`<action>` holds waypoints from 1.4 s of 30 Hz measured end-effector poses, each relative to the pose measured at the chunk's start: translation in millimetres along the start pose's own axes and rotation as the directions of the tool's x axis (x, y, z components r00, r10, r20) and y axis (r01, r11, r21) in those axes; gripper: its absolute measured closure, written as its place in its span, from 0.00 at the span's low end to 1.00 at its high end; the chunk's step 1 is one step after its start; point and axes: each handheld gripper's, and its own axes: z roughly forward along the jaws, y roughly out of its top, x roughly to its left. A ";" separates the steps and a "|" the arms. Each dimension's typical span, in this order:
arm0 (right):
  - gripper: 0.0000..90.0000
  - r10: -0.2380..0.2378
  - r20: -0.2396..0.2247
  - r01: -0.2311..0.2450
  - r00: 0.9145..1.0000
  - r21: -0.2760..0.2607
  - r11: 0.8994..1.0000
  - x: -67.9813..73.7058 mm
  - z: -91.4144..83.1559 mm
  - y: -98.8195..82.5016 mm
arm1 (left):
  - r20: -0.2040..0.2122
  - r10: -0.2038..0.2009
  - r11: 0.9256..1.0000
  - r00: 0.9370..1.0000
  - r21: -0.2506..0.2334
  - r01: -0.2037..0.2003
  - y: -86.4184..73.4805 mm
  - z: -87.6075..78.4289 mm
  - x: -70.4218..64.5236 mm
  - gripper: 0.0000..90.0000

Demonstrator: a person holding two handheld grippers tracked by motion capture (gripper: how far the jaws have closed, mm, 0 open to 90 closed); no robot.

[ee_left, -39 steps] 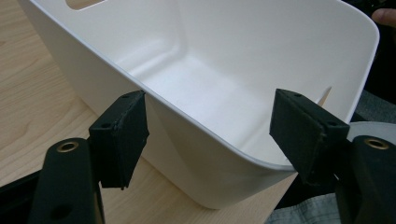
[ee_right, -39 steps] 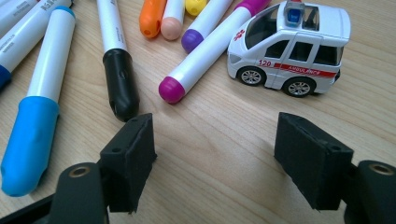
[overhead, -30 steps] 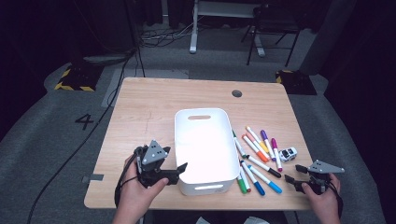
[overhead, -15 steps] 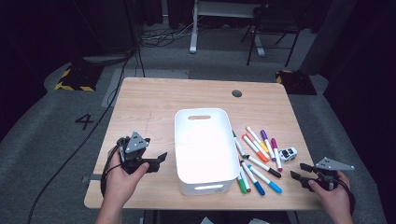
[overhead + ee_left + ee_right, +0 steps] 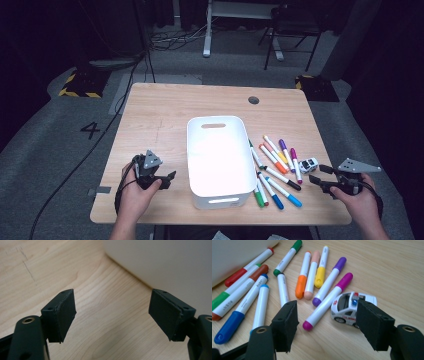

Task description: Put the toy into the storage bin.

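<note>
A white bin (image 5: pixel 220 201) stands at the middle of the wooden table. Right of it lie several coloured markers (image 5: pixel 272 165) and a small white toy car (image 5: pixel 308 164). My left gripper (image 5: pixel 167 180) rests low near the front left, jaws open toward the bin wall (image 5: pixel 162 262) with only bare wood between them (image 5: pixel 112 312). My right gripper (image 5: pixel 317 175) hovers at the front right, open, its jaws having just been opening. The toy car (image 5: pixel 352 306) and a magenta marker (image 5: pixel 328 301) lie on the table ahead of it (image 5: pixel 327 315), ungripped.
A round cable hole (image 5: pixel 253 100) sits near the table's far edge. Bare wood stretches behind and left of the bin. Beyond the table are a chair, desk legs and floor cables. The table's front edge runs just under both hands.
My left hand has drawn back leftward from the bin's front corner and sunk toward the table. My right hand has risen a little and drifted right.
</note>
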 end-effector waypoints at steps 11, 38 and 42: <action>0.58 0.000 -0.053 0.002 0.999 0.044 0.999 -8.6 18.8 34.6 | 0.020 0.002 0.994 1.000 0.110 -0.004 -19.0 26.2 10.6 0.22; 0.71 -0.044 -0.096 0.062 0.994 0.185 0.981 -6.3 107.6 99.6 | 0.025 -0.026 0.999 0.999 0.038 0.025 -27.9 29.3 10.9 0.17; 0.75 -0.043 -0.091 0.063 0.995 0.229 0.971 -5.2 123.7 104.9 | 0.011 -0.033 0.999 0.999 0.042 0.033 -28.0 28.6 9.6 0.17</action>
